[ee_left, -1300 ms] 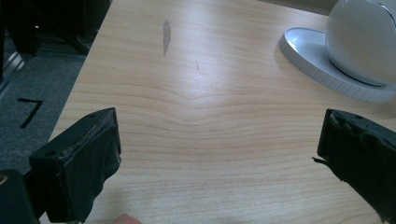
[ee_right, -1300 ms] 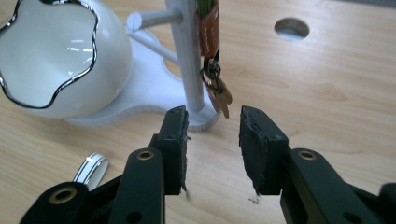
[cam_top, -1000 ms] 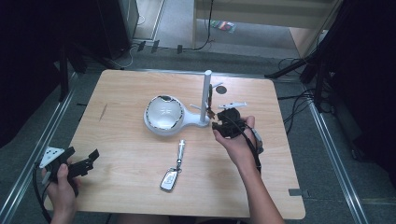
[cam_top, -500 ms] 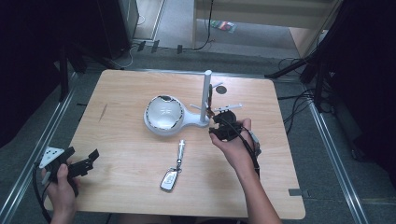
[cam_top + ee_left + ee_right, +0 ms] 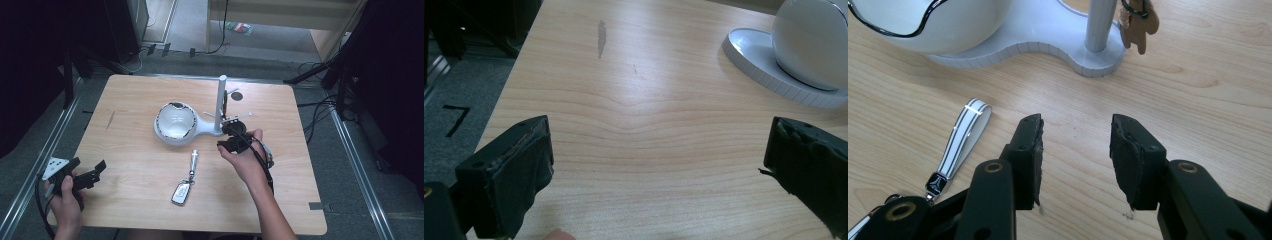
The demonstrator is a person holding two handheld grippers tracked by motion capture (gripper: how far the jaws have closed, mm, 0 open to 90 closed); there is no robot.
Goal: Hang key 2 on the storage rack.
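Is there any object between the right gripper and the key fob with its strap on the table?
Nothing visible stands in the way. The right gripper has open, empty jaws over bare wood, and the key fob with its strap lies just to its left. The white stand is farther back, off that path.

Wooden tabletop [image 5: 125, 150] with two things on it
A white key stand [image 5: 192, 127] with bowl and post sits mid-tabletop; a car key fob [image 5: 181, 192] lies nearer the person.
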